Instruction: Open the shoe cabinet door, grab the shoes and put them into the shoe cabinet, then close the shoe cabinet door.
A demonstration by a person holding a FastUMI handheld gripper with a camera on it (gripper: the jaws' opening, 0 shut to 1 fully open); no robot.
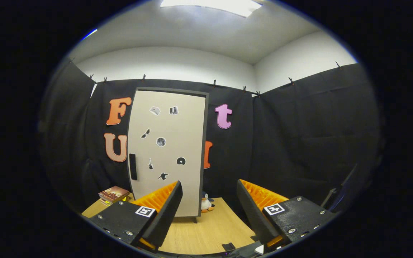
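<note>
A tall shoe cabinet [167,150] stands on the wooden table [206,229], beyond my fingers and a little to their left. Its pale door is shut and carries several small dark stickers. A black vertical handle [133,166] sits on the door's left edge, low down. My gripper [209,190] is open, with nothing between the fingers, and is held well back from the cabinet. The left fingertip [172,195] overlaps the door's lower part in the view.
A stack of books [113,194] lies on the table left of the cabinet. A small penguin toy [205,202] stands at the cabinet's right foot. Black cloth walls close in the back and the right side. A small dark object [228,246] lies near the table's front edge.
</note>
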